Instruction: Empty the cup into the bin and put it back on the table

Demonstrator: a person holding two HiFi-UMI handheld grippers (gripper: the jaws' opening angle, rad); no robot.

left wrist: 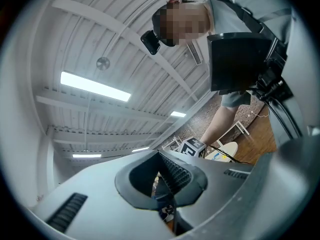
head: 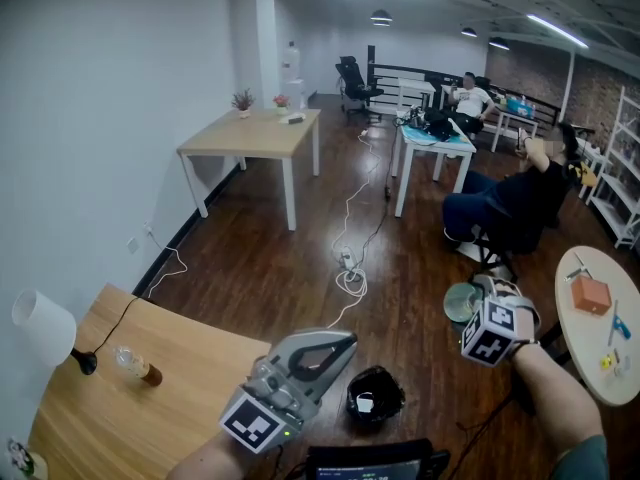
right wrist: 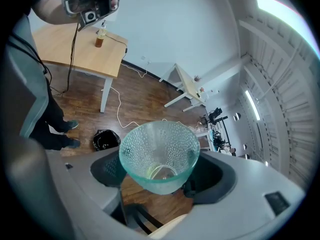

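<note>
A clear, greenish dimpled cup (right wrist: 159, 154) sits between the jaws of my right gripper (right wrist: 161, 170), which is shut on it. I look into the cup's mouth and see a small yellowish trace at its bottom. In the head view the cup (head: 460, 302) and right gripper (head: 472, 306) hang over the wood floor, to the upper right of the black bin (head: 375, 396). The bin (right wrist: 106, 139) also shows on the floor in the right gripper view. My left gripper (head: 343, 340) is at the bottom centre, shut and empty. Its own view has the left gripper (left wrist: 160, 155) pointing up at the ceiling.
A wooden table (head: 190, 363) at the lower left carries a white lamp (head: 42, 323) and a small bottle (head: 135, 365). A round white table (head: 590, 353) with an orange box (head: 590, 293) stands at the right. A seated person (head: 510, 203) and a floor cable (head: 350, 268) lie ahead.
</note>
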